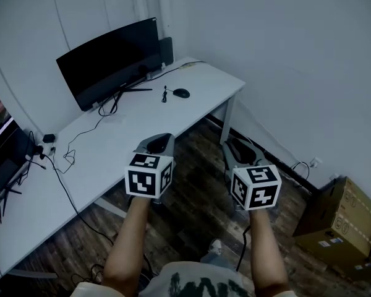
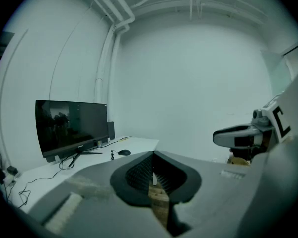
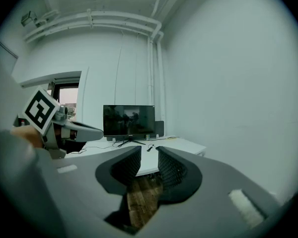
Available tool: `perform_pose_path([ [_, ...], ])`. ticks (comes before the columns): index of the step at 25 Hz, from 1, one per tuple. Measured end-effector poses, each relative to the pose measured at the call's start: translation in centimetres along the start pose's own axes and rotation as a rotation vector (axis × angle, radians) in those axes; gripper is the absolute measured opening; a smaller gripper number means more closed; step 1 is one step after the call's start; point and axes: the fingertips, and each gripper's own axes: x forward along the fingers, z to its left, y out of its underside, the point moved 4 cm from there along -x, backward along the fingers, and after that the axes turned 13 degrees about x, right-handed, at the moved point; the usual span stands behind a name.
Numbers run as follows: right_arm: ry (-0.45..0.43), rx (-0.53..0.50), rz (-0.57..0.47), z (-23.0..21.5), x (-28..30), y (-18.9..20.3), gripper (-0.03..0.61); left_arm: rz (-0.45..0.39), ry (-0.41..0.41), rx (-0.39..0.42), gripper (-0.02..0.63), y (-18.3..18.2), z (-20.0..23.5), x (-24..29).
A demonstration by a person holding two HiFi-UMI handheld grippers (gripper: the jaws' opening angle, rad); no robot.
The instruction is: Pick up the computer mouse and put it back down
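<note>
Far along the white desk (image 1: 205, 95), just right of the dark monitor (image 1: 108, 64), the computer mouse (image 1: 181, 93) lies flat on the desktop. Nearer, out over the wooden floor (image 1: 191, 198) and well apart from the mouse, the person holds both tools side by side. The left gripper (image 1: 161, 142) has its jaws together on nothing. The right gripper (image 1: 240, 148) has its jaws slightly parted, with only floor and desk edge showing between them.
</note>
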Motion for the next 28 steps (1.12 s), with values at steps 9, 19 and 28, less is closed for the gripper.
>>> perform_pose_path([
  [9, -0.071, -0.007, 0.050, -5.4, 5.0, -2.5, 0.173, 0.017, -0.041, -0.011, 0.003, -2.1, -0.3, 6.3],
  [19, -0.153, -0.005, 0.070, -9.5, 8.3, -4.6, 0.224, 0.047, -0.100, -0.019, 0.002, -3.8, -0.8, 10.7],
  [28, -0.183, 0.003, 0.086, -12.0, 10.8, -5.1, 0.252, 0.067, -0.155, -0.025, 0.003, -4.1, -0.6, 13.3],
])
